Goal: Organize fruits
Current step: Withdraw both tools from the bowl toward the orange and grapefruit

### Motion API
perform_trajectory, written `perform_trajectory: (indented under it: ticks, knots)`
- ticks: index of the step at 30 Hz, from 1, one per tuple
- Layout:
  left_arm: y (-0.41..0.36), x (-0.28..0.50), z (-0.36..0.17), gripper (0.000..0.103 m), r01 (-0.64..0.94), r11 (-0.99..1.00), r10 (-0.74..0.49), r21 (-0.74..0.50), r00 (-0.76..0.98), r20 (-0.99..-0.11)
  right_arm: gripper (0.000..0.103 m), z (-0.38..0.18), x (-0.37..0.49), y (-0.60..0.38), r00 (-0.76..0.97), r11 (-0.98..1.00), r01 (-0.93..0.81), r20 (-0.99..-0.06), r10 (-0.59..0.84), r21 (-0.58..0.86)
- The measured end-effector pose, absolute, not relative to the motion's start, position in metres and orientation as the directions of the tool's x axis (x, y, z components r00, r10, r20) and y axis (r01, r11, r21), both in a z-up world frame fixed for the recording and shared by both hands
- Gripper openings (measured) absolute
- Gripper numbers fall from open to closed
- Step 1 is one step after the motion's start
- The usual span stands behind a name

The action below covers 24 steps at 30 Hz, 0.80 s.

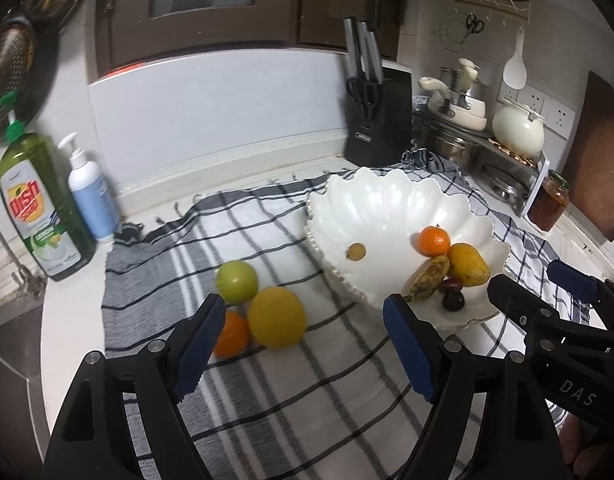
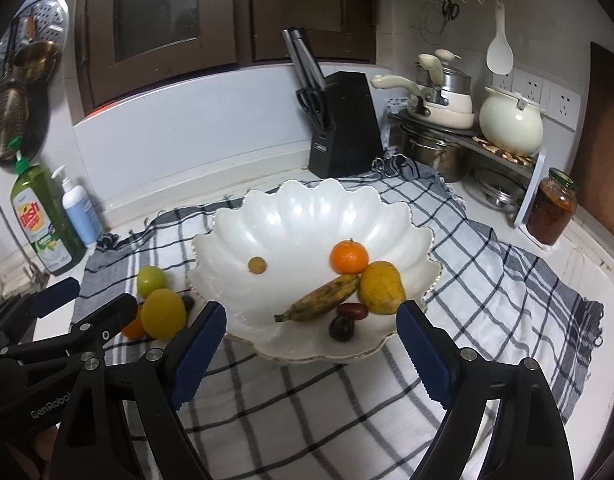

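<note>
Bowl (image 2: pixel 307 216) with fruit sits just ahead of the open, empty right hand-held gripper (image 2: pixel 311 334); left hand-held gripper (image 1: pixel 303 330), also open, faces a lemon (image 1: pixel 277 317).

Left wrist view: mounted behind the left gripper (image 1: pixel 303 320), angled down across the worktop (image 1: pixel 71 320) toward the back wall, close over the cloth (image 1: pixel 267 400) — sits nearer the worktop's left edge, bowl (image 1: pixel 387 200) off to the right. Right wrist view: same downward tilt behind the right gripper (image 2: pixel 311 328), set further right, bowl (image 2: pixel 307 208) dead centre and near. Shared by both: bowl, cloth (image 2: pixel 487 280), knife block (image 1: pixel 377 116) at the back edge, soap bottles (image 1: pixel 39 208) at the left. Each catches the other gripper at its frame edge — right gripper (image 1: pixel 547 288) in the left view, left gripper (image 2: pixel 75 300) in the right.
</note>
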<state>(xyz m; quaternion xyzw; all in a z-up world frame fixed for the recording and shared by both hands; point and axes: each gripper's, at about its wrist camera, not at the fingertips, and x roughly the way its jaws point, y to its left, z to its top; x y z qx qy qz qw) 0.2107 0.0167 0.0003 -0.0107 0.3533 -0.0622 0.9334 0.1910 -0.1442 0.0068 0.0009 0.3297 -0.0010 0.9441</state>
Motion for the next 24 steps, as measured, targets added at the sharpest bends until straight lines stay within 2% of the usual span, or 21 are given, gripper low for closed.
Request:
perform_trajectory:
  ticks: [24]
  knots:
    - [0.071, 0.179, -0.016, 0.082, 0.027, 0.998, -0.06, -0.059, 0.733, -0.677, 0.088, -0.009, 0.173, -0.093, 0.777, 0.999, -0.039, -0.629, 0.022, -0.013]
